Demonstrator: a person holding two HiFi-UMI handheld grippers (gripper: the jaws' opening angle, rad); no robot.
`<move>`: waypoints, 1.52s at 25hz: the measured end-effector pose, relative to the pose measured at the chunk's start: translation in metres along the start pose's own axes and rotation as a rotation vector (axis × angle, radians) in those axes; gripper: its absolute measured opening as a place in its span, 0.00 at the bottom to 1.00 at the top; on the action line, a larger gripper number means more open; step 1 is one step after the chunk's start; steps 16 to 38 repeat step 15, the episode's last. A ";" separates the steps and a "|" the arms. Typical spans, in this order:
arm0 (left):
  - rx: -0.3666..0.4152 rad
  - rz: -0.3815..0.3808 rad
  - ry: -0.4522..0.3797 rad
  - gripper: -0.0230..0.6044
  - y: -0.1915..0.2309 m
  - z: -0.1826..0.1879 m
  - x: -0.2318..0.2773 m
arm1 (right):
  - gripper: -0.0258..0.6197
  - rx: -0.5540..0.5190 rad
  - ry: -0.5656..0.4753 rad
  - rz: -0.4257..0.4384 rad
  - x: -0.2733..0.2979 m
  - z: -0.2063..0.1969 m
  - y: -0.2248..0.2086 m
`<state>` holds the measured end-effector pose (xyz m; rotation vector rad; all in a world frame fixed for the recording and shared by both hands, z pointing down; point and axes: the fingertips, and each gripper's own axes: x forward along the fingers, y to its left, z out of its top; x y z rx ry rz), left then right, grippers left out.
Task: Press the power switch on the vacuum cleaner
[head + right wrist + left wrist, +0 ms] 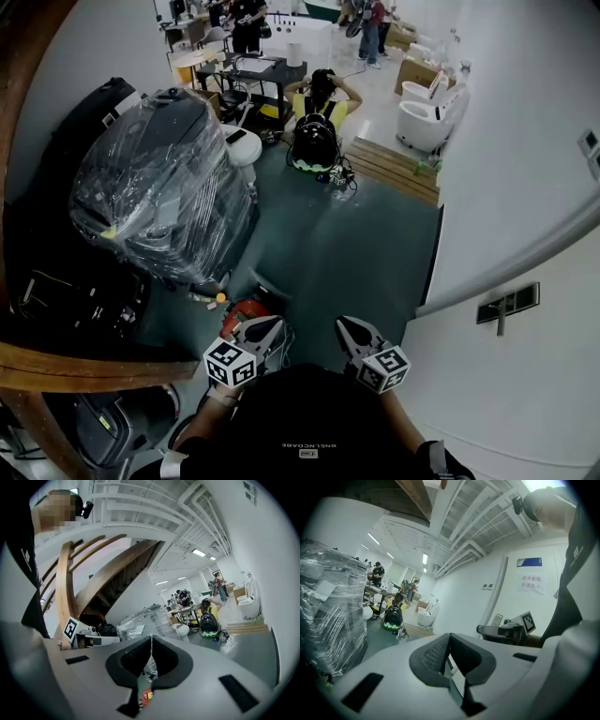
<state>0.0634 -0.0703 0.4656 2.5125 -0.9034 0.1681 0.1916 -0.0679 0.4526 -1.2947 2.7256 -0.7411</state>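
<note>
**Landmark.** Large machine wrapped in clear plastic film (169,192), standing on the green floor (356,253).

**Left gripper** (265,328). Held close to the person's body, off the wrapped machine's near lower corner. Its own view has the jaws (450,637) clenched tip to tip with nothing between them.

**Right gripper** (352,330). Beside the left one, on the side farther from the wrapped machine. Jaws (151,639) likewise pressed together and empty.

**Vacuum cleaner** (240,315). Taken to be the rounded red body at the foot of the wrapped machine, on its near side and partly covered by the left gripper. A red patch with a yellow label (146,696) shows low in the right gripper view. The power switch cannot be made out in any view.

**Other.** Black backpack-style unit with green trim (314,142) beyond the wrapped machine, next to a seated person (321,92).

**Hazards, as judged.**
- With the switch unlocated, a blind press may land on bare casing.
- Both grippers point out across the floor rather than down, so either must be tipped over first.
- An off-centre push on the rounded shell could glance off or shove the body.
- Loose film on the wrapped machine could catch the left gripper.
- The backpack-style unit could be mistaken for the target.
</note>
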 end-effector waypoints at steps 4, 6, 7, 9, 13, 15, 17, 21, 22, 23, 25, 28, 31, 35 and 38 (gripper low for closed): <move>0.000 0.007 0.005 0.06 -0.002 -0.003 -0.002 | 0.08 0.023 -0.003 0.001 -0.003 0.000 -0.003; -0.001 0.012 0.007 0.06 -0.003 -0.004 -0.002 | 0.08 0.026 -0.003 0.002 -0.004 0.000 -0.003; -0.001 0.014 0.007 0.06 -0.003 -0.005 -0.003 | 0.08 0.027 -0.003 0.003 -0.004 -0.001 -0.003; -0.002 0.016 0.009 0.06 -0.003 -0.007 -0.003 | 0.08 0.034 0.000 0.007 -0.006 -0.002 -0.001; 0.000 0.011 0.012 0.06 -0.009 -0.008 -0.002 | 0.08 0.031 0.003 0.000 -0.011 -0.004 -0.005; 0.003 0.007 0.012 0.06 -0.014 -0.008 -0.001 | 0.08 0.018 0.007 -0.014 -0.015 -0.005 -0.010; 0.003 0.007 0.012 0.06 -0.014 -0.008 -0.001 | 0.08 0.018 0.007 -0.014 -0.015 -0.005 -0.010; 0.003 0.007 0.012 0.06 -0.014 -0.008 -0.001 | 0.08 0.018 0.007 -0.014 -0.015 -0.005 -0.010; 0.003 0.007 0.012 0.06 -0.014 -0.008 -0.001 | 0.08 0.018 0.007 -0.014 -0.015 -0.005 -0.010; 0.003 0.007 0.012 0.06 -0.014 -0.008 -0.001 | 0.08 0.018 0.007 -0.014 -0.015 -0.005 -0.010; 0.003 0.007 0.012 0.06 -0.014 -0.008 -0.001 | 0.08 0.018 0.007 -0.014 -0.015 -0.005 -0.010; 0.003 0.007 0.012 0.06 -0.014 -0.008 -0.001 | 0.08 0.018 0.007 -0.014 -0.015 -0.005 -0.010; 0.003 0.007 0.012 0.06 -0.014 -0.008 -0.001 | 0.08 0.018 0.007 -0.014 -0.015 -0.005 -0.010; 0.003 0.007 0.012 0.06 -0.014 -0.008 -0.001 | 0.08 0.018 0.007 -0.014 -0.015 -0.005 -0.010; 0.003 0.007 0.012 0.06 -0.014 -0.008 -0.001 | 0.08 0.018 0.007 -0.014 -0.015 -0.005 -0.010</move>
